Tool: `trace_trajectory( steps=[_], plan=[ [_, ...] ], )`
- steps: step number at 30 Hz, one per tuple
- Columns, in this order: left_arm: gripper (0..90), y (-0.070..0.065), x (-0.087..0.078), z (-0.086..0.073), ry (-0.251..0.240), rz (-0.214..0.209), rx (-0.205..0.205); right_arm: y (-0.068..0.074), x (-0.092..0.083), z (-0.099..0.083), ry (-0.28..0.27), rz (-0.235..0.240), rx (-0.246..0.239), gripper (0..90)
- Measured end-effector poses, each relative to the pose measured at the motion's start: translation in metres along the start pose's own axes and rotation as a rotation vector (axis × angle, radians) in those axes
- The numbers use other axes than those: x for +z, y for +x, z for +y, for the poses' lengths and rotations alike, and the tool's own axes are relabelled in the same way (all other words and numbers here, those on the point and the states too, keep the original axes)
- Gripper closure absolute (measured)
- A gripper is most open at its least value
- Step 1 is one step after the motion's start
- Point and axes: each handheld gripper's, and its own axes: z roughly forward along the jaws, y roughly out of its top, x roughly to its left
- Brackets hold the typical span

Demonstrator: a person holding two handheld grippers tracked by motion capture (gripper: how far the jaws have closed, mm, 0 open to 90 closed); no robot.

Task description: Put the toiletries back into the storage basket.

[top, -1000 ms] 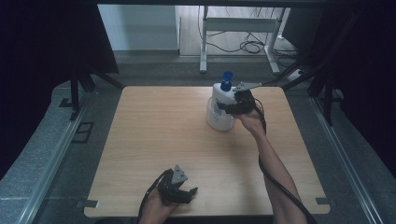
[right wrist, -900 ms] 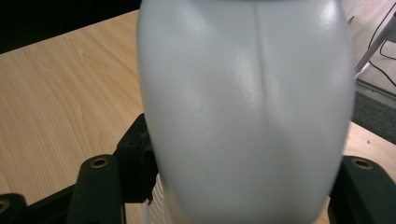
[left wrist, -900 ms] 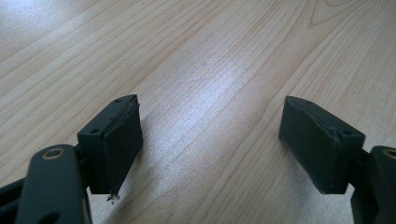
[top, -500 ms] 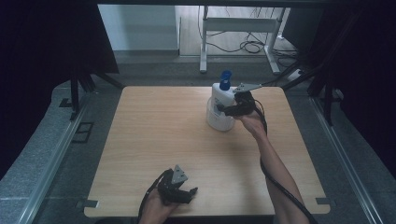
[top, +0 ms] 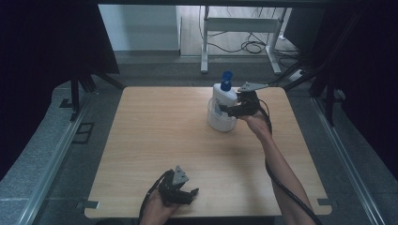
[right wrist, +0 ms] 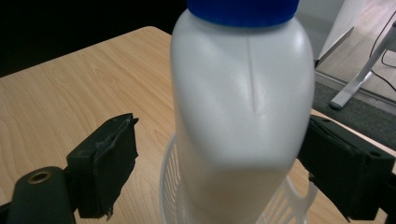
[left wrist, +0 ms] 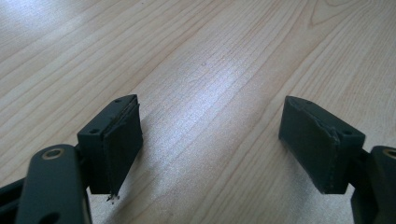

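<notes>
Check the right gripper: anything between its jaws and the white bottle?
Nothing visible. The right gripper is open, jaws either side of the white bottle, which stands in a white basket. One pad is apart from it; the other looks touching or nearly so.

- In the right gripper view the top edge cuts off the white bottle's (right wrist: 243, 93) blue cap (right wrist: 243, 10), and the bottle's base is lost inside the white slotted basket (right wrist: 170, 186), itself cut by the bottom edge.
- That bottle stands between the right gripper (right wrist: 217, 161) jaws; the right pad seems to touch it, the left stands off.
- From above, the bottle label (top: 219, 108) is too small to read.
- The left gripper (top: 180, 192) hides most of its hand (top: 157, 211) at the bottom edge.
</notes>
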Motion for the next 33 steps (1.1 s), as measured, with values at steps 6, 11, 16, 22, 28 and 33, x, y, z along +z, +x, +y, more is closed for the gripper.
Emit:
trace_trajectory(
  steps=[6,11,16,22,28,33],
  plan=[
    [20.7,0.000,0.000,0.000,0.000,0.000,0.000,0.002,-0.009,0.004,-0.005,-0.006,-0.010,11.6],
    [20.8,0.000,0.000,0.000,0.001,0.000,0.000,0.002,-0.017,0.007,0.000,-0.019,-0.001,7.8],
    [20.7,0.000,0.000,0.000,0.000,0.000,0.000,0.004,-0.023,0.006,0.016,-0.020,0.000,5.2],
    [20.7,0.000,0.000,0.000,0.000,0.000,0.000,0.006,-0.030,0.005,0.032,-0.023,-0.006,3.6],
    [20.8,0.000,0.000,0.000,0.000,0.000,0.000,0.009,-0.037,0.004,0.044,-0.027,-0.010,3.2],
    [20.8,0.000,0.000,0.000,0.001,0.000,0.000,0.011,-0.042,0.002,0.052,-0.031,-0.019,3.2]
  ],
)
